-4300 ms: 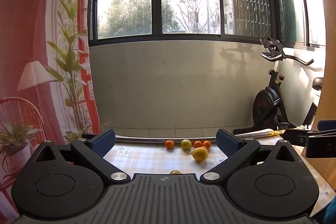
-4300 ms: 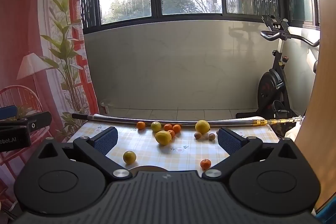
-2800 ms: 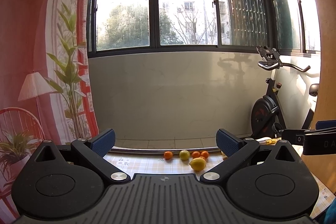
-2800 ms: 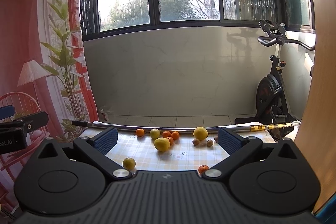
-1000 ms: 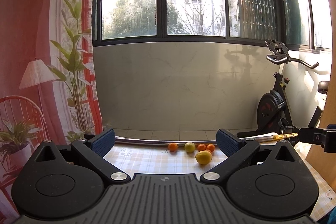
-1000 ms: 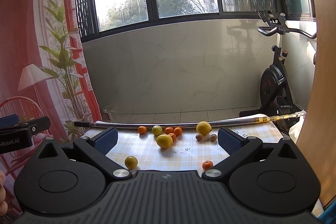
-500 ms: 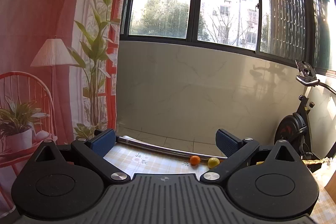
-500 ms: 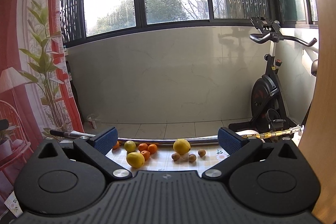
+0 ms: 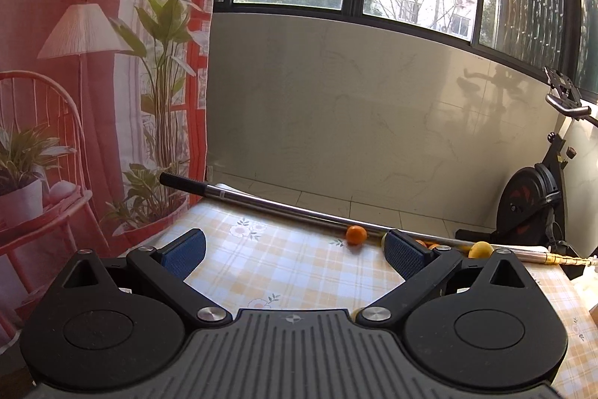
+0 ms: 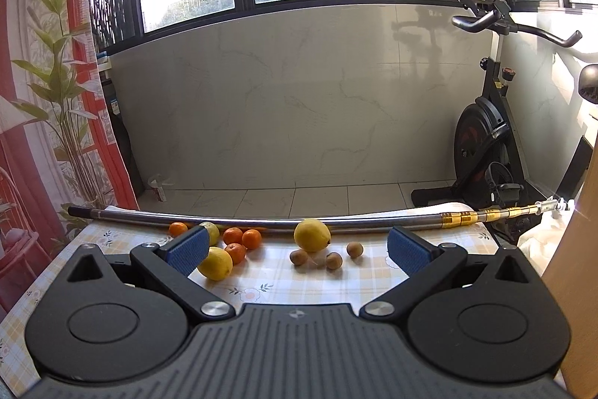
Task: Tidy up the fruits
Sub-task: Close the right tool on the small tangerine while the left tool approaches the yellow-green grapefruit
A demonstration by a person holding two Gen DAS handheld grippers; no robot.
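Fruit lies along the far side of a checked tablecloth [image 10: 284,279]. In the right wrist view a big yellow lemon [image 10: 312,235] rests against a metal pole [image 10: 239,221], three small brown fruits [image 10: 333,260] sit in front of it, and a second lemon [image 10: 215,263] lies beside several small oranges [image 10: 243,240]. My right gripper [image 10: 297,251] is open and empty, just short of the fruit. In the left wrist view one orange [image 9: 355,235] sits by the pole [image 9: 261,202]; other fruit is half hidden behind a finger. My left gripper [image 9: 295,249] is open and empty.
An exercise bike [image 10: 489,133] stands on the floor beyond the table's right end. A red printed curtain [image 9: 74,62] hangs at the left. A wooden panel [image 10: 575,268] rises close at the right. Tiled floor and a grey wall lie behind the table.
My left gripper has swung left and tilted down toward the table's left end. My right gripper has moved closer to the fruit; the two nearest fruits have dropped out of its view.
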